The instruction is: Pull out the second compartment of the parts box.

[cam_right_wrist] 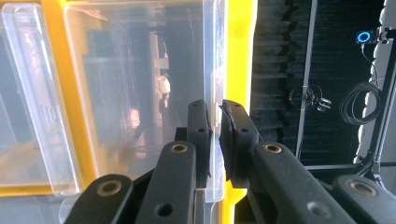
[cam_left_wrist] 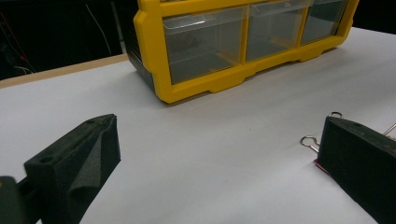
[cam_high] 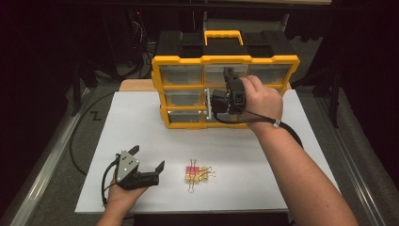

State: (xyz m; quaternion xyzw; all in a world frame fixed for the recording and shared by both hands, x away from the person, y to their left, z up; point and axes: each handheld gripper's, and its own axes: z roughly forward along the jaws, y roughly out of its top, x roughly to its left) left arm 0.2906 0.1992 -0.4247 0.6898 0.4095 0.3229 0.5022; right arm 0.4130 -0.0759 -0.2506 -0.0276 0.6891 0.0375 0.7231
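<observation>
We have the right gripper (cam_high: 229, 96) up against the front of the yellow drawer organizer (cam_high: 225, 60), its jaws pinched narrow on the thin lip of a clear plastic drawer (cam_right_wrist: 140, 93); in the right gripper view the two black pads meet on that transparent pull edge, with the yellow frame bar just beyond it; so the drawer lies straight ahead of the tool and its travel runs out of the cabinet toward us, which we judge is the line any pull must follow; a sideways tug would likely bind the drawer in its slot.

The drawer sits in the middle row of the cabinet, toward its centre-right, as far as the high view lets us tell; the hand covers part of it; its right hand is plainly the nearer one.

Our left gripper (cam_high: 147, 165) rests low on the white table top (cam_high: 141, 122), well apart from the cabinet, its jaws standing wide with nothing between them; the binder clips (cam_high: 198, 174) lie just to its right, a small cluster with wire handles and pink and gold bodies, their long axis roughly across the table.

Materials: the cabinet is a rigid moulded frame, glossy yellow with a black back and a yellow carry handle; the drawers are smooth see-through plastic, slightly cloudy, thin-walled and slippery to pinch; the jaw pads are matte black and faceted; the table sheet is flat and matte.
</observation>
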